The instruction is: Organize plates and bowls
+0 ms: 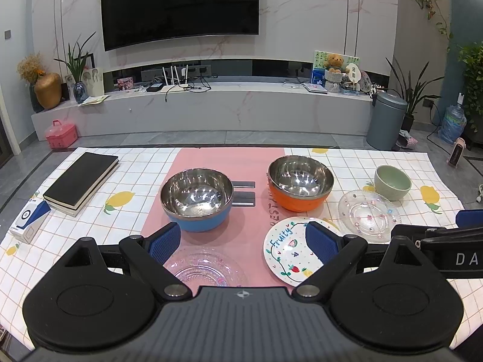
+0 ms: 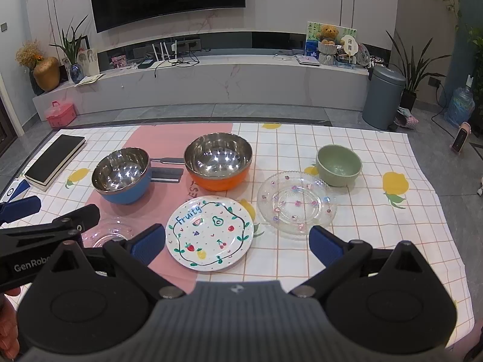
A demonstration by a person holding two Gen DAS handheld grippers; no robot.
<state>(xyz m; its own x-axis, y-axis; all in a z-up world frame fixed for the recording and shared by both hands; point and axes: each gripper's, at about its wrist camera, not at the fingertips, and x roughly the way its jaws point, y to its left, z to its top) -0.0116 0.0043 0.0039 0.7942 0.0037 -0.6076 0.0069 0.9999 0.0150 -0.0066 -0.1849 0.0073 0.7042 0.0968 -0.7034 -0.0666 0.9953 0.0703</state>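
Note:
A blue steel-lined bowl (image 1: 196,199) (image 2: 122,179) and an orange one (image 1: 300,182) (image 2: 218,161) stand mid-table. A small green bowl (image 1: 392,181) (image 2: 338,164) sits right, behind a clear glass plate (image 1: 369,213) (image 2: 297,203). A white "Fruity" plate (image 1: 289,250) (image 2: 209,232) lies in front. A second glass plate (image 1: 205,267) (image 2: 109,233) lies front left. My left gripper (image 1: 243,242) is open above that plate, empty. My right gripper (image 2: 238,242) is open above the Fruity plate's near edge, empty.
A black book (image 1: 81,178) (image 2: 55,157) and a white-blue box (image 1: 29,218) lie at the table's left. Flat black strips (image 1: 244,191) lie between the steel bowls. The checked tablecloth (image 2: 377,241) with a pink runner covers the table; floor lies beyond its far edge.

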